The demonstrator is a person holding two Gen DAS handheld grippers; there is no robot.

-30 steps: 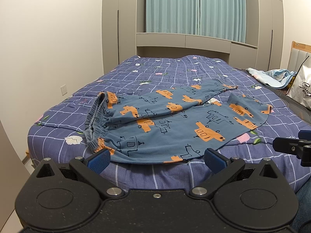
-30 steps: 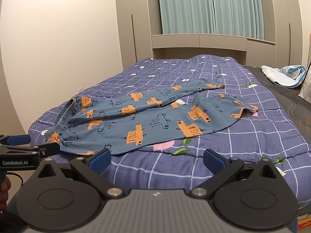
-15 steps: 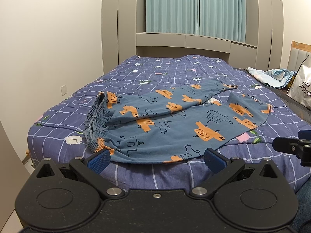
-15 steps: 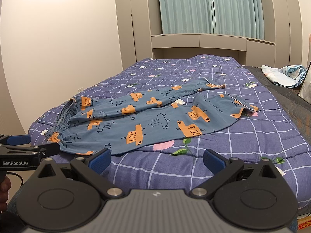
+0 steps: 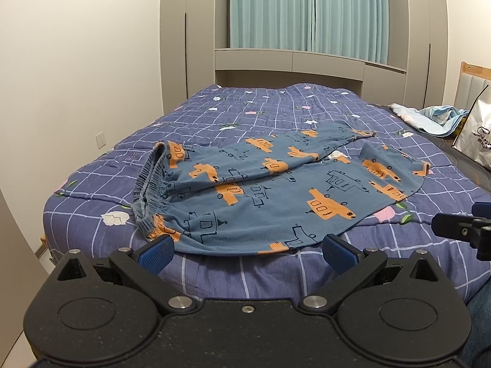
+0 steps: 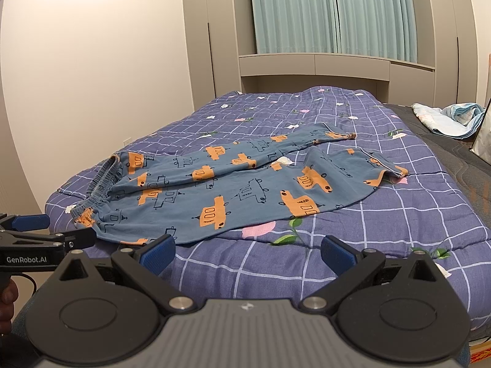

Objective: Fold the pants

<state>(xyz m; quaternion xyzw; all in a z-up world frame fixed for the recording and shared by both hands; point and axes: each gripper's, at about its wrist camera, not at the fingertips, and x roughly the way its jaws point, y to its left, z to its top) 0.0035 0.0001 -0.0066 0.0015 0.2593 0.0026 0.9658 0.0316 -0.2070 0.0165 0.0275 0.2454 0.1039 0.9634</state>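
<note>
Blue pants (image 5: 264,190) with orange car prints lie spread on the bed, waistband at the left, both legs running to the right and far side. They also show in the right wrist view (image 6: 239,184). My left gripper (image 5: 247,250) is open and empty, just short of the pants' near edge. My right gripper (image 6: 248,250) is open and empty over the quilt in front of the pants. The right gripper shows at the right edge of the left wrist view (image 5: 460,230). The left gripper shows at the left edge of the right wrist view (image 6: 40,233).
The bed carries a purple checked quilt (image 5: 276,113). A crumpled light blue cloth (image 5: 429,119) and a white bag (image 5: 475,141) sit at the far right. A wall runs along the left, cabinets and teal curtains (image 5: 307,12) behind.
</note>
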